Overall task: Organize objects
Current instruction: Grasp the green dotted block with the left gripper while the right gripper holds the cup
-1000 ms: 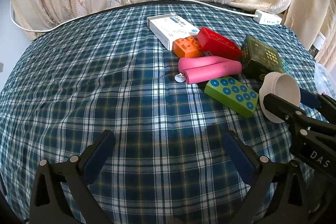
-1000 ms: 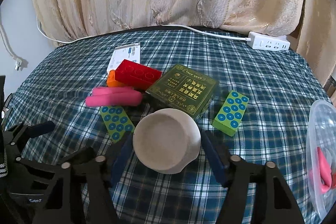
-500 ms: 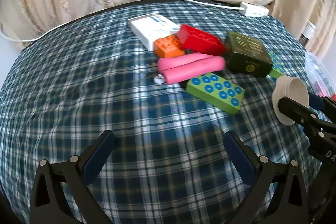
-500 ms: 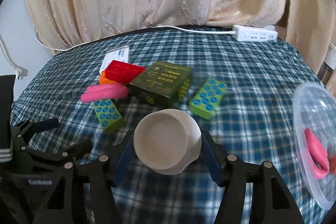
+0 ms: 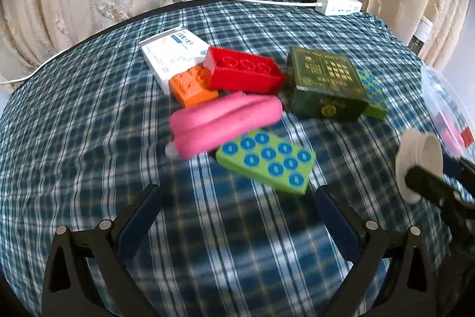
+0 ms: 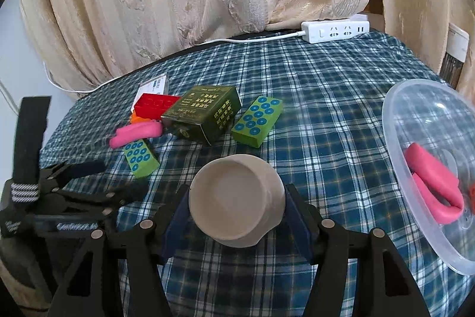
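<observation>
My right gripper (image 6: 236, 205) clamped a beige cup (image 6: 234, 199) above the plaid cloth (image 6: 311, 97), bound, I judged, for the clear tub (image 6: 415, 97) at three o'clock, while my left gripper (image 5: 237, 213) hung wide and empty.

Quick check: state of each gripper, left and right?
Left gripper: open, nothing between its fingers.
Right gripper: shut on the beige round ceramic cup.
</observation>
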The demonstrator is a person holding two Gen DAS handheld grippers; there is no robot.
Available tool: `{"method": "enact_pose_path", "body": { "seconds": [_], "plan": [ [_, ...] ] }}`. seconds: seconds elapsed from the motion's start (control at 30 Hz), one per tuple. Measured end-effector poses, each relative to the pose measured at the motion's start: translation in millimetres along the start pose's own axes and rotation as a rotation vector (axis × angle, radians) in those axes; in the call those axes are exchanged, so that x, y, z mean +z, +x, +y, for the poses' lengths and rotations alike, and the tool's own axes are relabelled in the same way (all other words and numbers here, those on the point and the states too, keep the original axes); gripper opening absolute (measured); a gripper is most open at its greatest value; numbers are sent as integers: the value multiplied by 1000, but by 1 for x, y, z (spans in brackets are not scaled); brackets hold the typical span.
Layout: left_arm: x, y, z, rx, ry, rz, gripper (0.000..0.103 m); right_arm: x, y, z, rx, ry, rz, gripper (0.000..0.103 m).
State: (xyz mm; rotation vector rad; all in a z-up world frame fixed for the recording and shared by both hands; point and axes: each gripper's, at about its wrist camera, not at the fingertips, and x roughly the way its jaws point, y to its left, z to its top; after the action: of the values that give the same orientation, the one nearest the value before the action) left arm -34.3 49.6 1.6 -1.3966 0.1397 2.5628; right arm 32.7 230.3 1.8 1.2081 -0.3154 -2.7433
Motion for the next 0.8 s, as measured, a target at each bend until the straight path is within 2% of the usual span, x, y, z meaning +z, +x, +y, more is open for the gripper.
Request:
{"method": "enact_pose_path", "body": {
  "seconds": [0.23,0.4,0.63,0.8],
  "plan": [
    [11,8,-6,-11,20,-12,102,-1,3,-1,23,9,19,65],
    [13,7,-10,-26,38,-31,92,-1,4,0,24,5,30,65],
    [13,2,-10,-46,54,-67,69,-2,4,0,23,4,30,65],
    [9,-1,-11,-52,62,-69,68,-2,4,-1,24,4,30,65]
  ]
}}
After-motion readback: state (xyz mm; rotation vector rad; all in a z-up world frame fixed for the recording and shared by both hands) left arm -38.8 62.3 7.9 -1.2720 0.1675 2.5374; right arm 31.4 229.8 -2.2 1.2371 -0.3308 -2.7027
